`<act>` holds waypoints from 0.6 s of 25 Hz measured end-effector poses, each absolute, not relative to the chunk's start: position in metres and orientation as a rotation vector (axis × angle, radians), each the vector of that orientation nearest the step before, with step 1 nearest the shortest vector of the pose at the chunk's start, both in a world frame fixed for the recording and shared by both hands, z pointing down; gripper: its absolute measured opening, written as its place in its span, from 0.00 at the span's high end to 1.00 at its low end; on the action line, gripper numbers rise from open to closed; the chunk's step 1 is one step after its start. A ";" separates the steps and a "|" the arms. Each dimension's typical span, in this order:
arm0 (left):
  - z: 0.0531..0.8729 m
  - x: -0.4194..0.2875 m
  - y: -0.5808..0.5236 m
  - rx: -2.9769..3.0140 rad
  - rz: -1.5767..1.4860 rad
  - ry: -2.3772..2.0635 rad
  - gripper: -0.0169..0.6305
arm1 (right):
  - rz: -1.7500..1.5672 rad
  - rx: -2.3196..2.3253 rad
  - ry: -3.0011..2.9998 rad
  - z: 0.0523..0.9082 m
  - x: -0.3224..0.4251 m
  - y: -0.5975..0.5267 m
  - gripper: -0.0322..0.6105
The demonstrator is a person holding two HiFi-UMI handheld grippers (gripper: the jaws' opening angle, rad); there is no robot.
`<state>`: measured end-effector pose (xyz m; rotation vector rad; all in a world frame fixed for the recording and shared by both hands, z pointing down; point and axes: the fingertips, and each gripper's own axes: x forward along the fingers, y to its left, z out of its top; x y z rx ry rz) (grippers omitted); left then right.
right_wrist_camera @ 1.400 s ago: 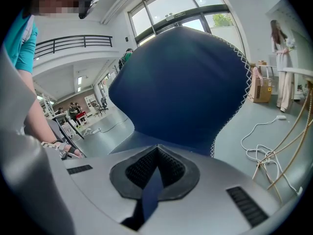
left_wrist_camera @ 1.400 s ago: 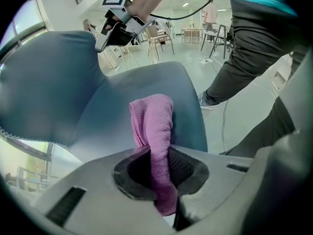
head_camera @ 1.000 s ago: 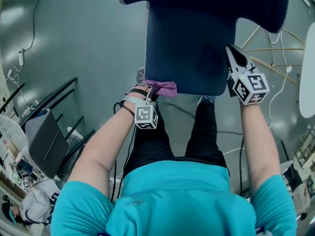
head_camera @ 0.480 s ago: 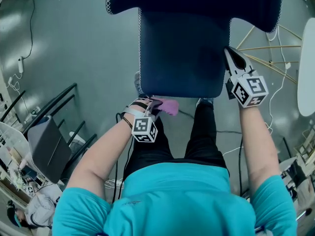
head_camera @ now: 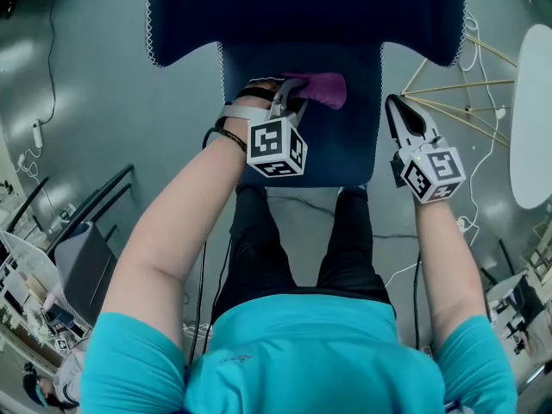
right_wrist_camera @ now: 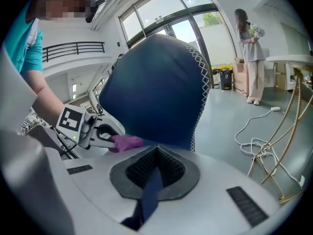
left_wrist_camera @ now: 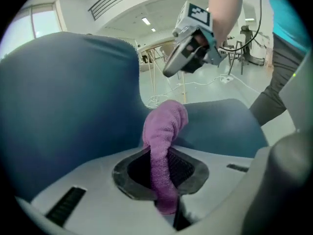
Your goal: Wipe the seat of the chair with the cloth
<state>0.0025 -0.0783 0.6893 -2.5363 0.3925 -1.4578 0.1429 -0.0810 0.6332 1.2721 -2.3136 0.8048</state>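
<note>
1 dark blue chair [head_camera: 302, 7] with white edge stitching; its seat [head_camera: 345, 149] is smooth. 2 grippers: the left gripper [head_camera: 291, 93] is clamped on 1 bunched, nubbly purple cloth [head_camera: 323, 88] resting on the seat's rear part, and the right gripper [head_camera: 393, 106] pinches the seat's right edge.

A glossy grey floor [head_camera: 86, 102] spreads below, with white cables [right_wrist_camera: 259, 141] looped across it near slanted wooden legs [head_camera: 457, 87] and a white round table [head_camera: 530, 119]. Tall glazed doors [right_wrist_camera: 190, 28] let in daylight. A person [right_wrist_camera: 247, 53] stands beside them, and a black railing [right_wrist_camera: 73, 48] lines an upper level.
</note>
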 end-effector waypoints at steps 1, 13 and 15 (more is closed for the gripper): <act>0.690 0.010 -0.096 -2.501 -1.459 0.401 0.90 | 0.808 1.276 -2.312 0.634 0.148 -0.083 0.96; 0.747 0.033 -0.156 -2.210 -1.592 0.336 0.90 | 0.861 1.325 -2.284 0.646 0.191 -0.083 0.96; 0.752 0.033 -0.157 -2.195 -1.592 0.340 0.90 | 0.867 1.327 -2.285 0.648 0.194 -0.084 0.96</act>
